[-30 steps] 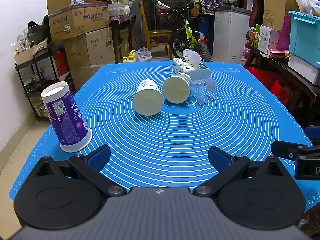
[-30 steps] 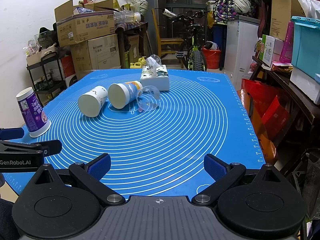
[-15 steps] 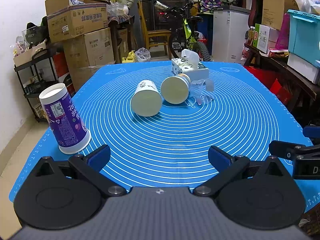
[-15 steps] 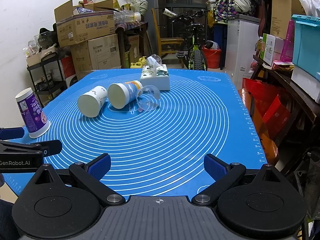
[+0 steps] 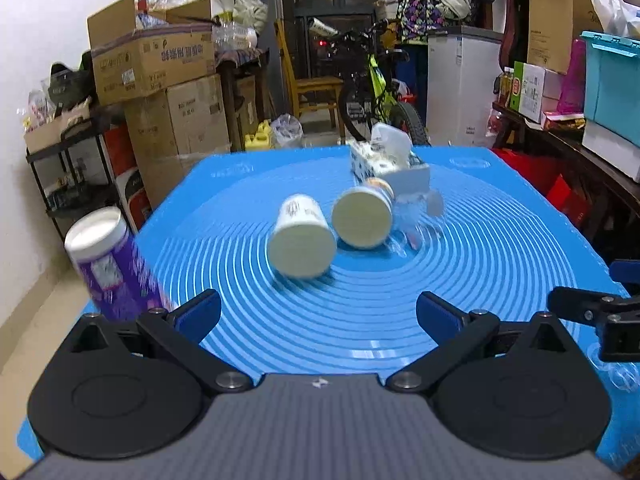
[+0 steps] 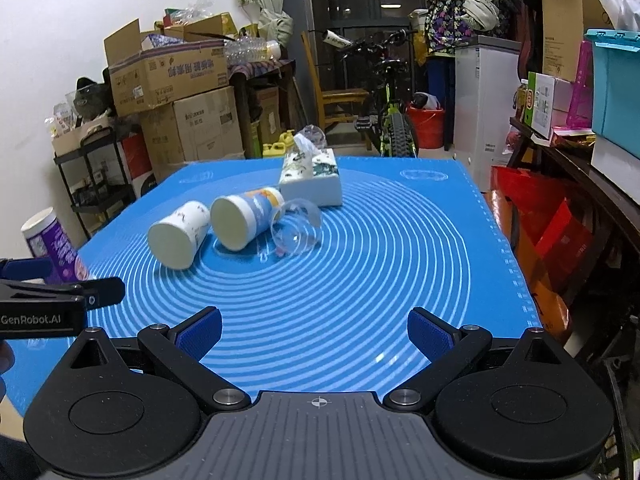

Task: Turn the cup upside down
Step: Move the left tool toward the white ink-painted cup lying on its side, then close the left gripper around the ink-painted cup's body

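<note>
Left gripper point(image 5: 318, 312) nearer cups, jaws apart.

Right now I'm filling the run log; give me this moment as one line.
left gripper: open | right gripper: open | purple cup: inverted | white cup: lying

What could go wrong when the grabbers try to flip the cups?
The purple cup stands at the mat's left edge; a bump from the open left gripper might knock it off. The two paper cups and the clear cup lie on their sides close together, so grabbing one could roll the others.
</note>
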The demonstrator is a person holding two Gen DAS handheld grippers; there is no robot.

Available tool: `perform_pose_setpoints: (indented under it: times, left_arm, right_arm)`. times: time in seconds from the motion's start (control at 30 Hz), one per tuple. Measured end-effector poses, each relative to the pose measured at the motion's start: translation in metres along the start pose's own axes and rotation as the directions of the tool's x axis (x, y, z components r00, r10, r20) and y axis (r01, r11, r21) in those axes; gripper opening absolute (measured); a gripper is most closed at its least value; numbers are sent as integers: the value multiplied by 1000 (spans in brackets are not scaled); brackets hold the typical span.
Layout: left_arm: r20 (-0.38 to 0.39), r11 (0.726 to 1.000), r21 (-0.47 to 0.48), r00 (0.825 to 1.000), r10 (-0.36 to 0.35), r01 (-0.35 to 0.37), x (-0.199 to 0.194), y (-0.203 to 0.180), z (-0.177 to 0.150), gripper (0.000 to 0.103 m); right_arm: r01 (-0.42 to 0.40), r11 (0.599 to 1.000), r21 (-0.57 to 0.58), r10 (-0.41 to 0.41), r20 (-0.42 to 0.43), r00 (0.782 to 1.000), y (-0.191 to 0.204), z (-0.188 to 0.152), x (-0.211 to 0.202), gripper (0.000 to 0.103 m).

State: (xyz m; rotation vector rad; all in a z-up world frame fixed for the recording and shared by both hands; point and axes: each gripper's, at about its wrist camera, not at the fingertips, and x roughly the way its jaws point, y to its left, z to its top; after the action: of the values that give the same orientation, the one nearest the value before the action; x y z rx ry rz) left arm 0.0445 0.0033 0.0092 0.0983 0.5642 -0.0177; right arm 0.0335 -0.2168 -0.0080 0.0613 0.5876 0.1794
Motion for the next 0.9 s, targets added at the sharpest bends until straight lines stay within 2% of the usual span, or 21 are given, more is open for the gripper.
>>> perform_pose_setpoints:
  times: [0.13,0.33,0.63,0.67,0.7,0.8,0.87,0.9]
  left_arm:
    - [28,1000,26,1000,3,-4,26,2,15,102]
    - [24,998,53,999,30,-31,70,3,31,102]
    - [-29,997,55,998,51,-49,130,9,35,101]
    - [-38,997,54,998,49,-47,133,10,35,98]
    - [-45,997,57,998,50,-47,136,10,35,89]
    - [-82,998,44,996,41,-37,144,15,33,80]
    - [-106,1000,17,994,13,-11,147,17,33,65]
    - [-104,1000,10,995,8,-7,146,19,32,65]
  right_arm:
    - [2,1000,12,-2,21,1000,-2,10,14,99]
    - [13,999,33,-14,27,1000,-5,18,35,99]
    - [26,999,44,-25,-7,1000,-10,14,56,99]
    - [27,999,44,-27,-9,1000,-11,13,57,99]
    - [29,999,46,-29,-11,1000,-12,13,58,99]
    - [33,998,49,-32,-15,999,-13,13,61,99]
    - [33,998,49,-33,-15,999,-14,12,62,99]
    - [33,998,50,-32,-15,999,-14,12,62,99]
